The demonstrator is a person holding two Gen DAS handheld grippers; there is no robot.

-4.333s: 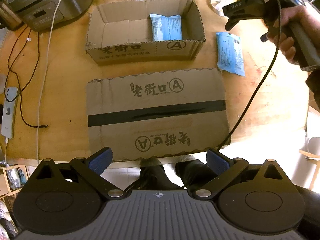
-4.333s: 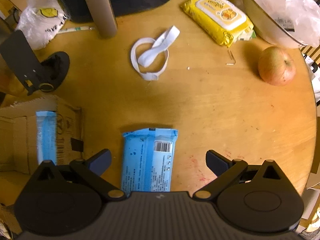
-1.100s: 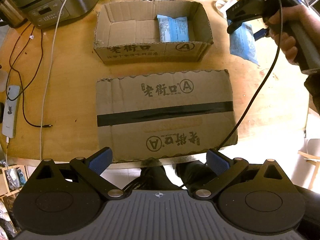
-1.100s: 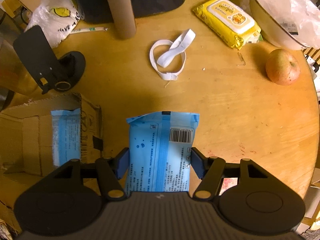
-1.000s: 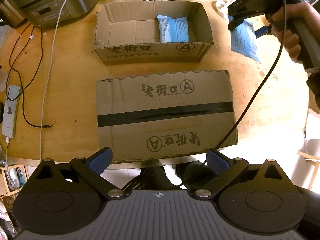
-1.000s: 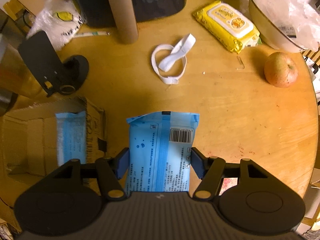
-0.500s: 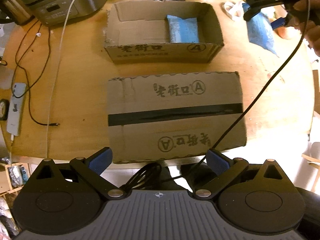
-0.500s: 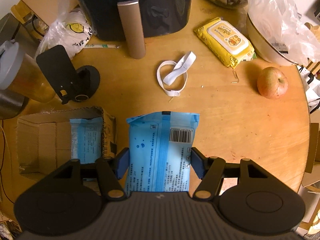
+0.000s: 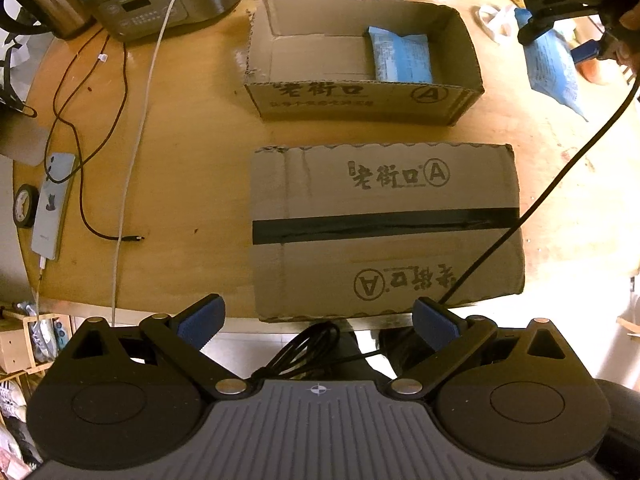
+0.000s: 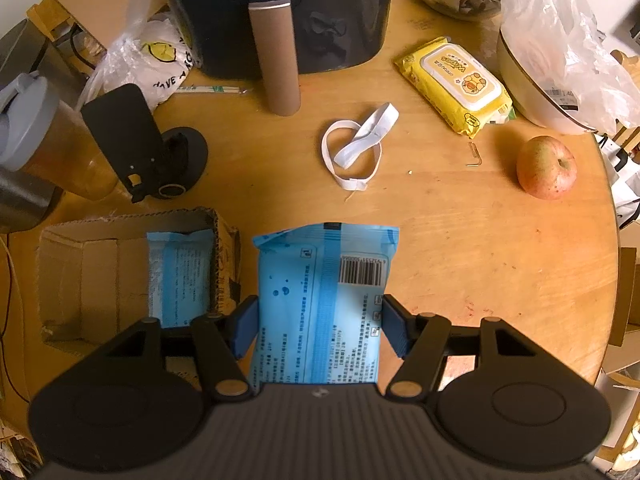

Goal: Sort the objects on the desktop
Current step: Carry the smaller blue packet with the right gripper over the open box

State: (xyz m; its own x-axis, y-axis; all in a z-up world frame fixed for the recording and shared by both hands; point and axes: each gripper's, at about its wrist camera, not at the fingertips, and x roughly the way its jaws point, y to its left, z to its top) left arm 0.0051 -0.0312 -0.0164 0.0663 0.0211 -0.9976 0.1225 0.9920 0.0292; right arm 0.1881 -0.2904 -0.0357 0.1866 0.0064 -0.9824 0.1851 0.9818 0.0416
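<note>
Right wrist view shows the right tool (image 10: 319,325) clamped on a blue packet (image 10: 320,300), held above the tabletop (image 10: 460,248) beside the open box (image 10: 96,276). Left tool (image 9: 316,322) gapes wide, empty. Released early, the packet would likely miss the box.

My left hand-held gripper (image 9: 316,322) sits low in the left wrist view, at the bottom centre of the frame, its two blue-padded fingers (image 9: 200,320) spread wide with nothing between them. My right hand-held gripper (image 10: 320,326) has its fingers drawn in, the blue pads (image 10: 244,326) pressing both sides of a blue packet (image 10: 324,300). In the left wrist view it shows at the upper right of the frame (image 9: 560,12), lifted off the counter, with my fingers partly visible at the frame's edge.
</note>
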